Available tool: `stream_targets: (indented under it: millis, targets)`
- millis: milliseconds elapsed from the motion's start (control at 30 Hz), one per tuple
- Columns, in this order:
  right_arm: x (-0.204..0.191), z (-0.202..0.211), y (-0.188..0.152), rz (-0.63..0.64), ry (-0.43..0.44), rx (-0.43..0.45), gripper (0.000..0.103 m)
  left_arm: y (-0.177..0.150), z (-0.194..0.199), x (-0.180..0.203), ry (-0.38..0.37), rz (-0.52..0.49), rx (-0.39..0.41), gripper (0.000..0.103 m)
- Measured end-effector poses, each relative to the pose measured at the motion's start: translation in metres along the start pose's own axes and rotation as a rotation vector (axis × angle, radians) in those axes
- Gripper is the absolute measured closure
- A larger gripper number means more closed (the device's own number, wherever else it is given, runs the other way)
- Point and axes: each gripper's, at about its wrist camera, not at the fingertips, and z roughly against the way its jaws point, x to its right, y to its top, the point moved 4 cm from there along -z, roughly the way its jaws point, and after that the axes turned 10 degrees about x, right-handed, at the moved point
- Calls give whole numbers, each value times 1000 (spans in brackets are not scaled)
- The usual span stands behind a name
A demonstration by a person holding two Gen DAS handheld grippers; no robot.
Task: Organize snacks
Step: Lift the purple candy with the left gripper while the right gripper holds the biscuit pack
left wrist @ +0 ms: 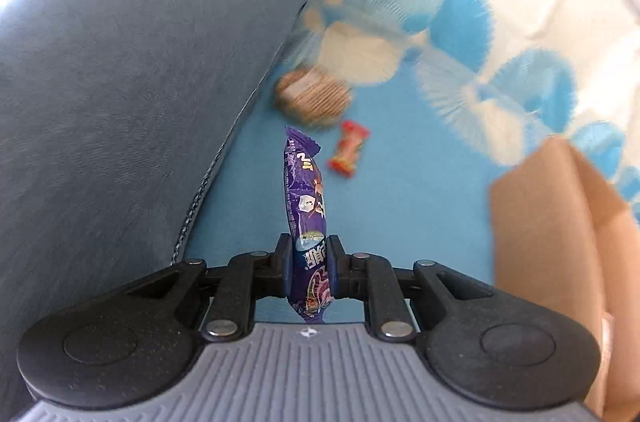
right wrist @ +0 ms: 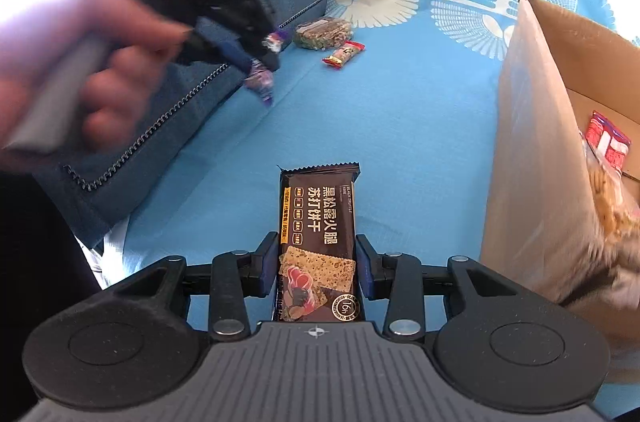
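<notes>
Blue sheet point(right wrist: 360, 118): spread under and ahead of both tools.
Grey-blue cushion point(left wrist: 132, 70): to the left of the left tool.
Cardboard box point(right wrist: 532, 142): right of the right tool, open, with bagged snacks inside.
Right tool point(right wrist: 317, 270): pinching a dark cracker packet point(right wrist: 318, 218) lying flat between its fingers.
Left tool point(left wrist: 309, 262): pinching a purple snack packet point(left wrist: 304, 194) edge-on.
Round brown snack point(left wrist: 312, 96): ahead of the left tool, on the sheet.
Red candy point(left wrist: 349, 150): just beside it, nearer the tool.
</notes>
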Motion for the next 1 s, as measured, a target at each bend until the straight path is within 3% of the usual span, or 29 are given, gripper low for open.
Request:
stream_targets:
  millis: [167,300,367,500,633,800,1000]
  targets:
    - [0,-7,-7,-5,-30,-2,62,-18,41,29,-76,-249,25,85]
    - [5,-11,-12,-21,-51,-23,62,-48,49,39,-129,-415,-106,84]
    - [9,-13,-14,-27,-61,-34,62,-63,46,33,-120,-478,-160,84]
    - [14,-12,-17,-43,-65,-49,62,-66,39,16,-169,-337,-210,84]
    - [15,-12,-19,-47,-49,-57,62,-71,26,8,-175,-295,-310,84]
    - [14,-14,-18,-50,-41,-62,60,-77,11,8,-163,-301,-389,83]
    - [16,-17,-18,-57,-42,-66,55,-81,-1,18,-131,-336,-414,82]
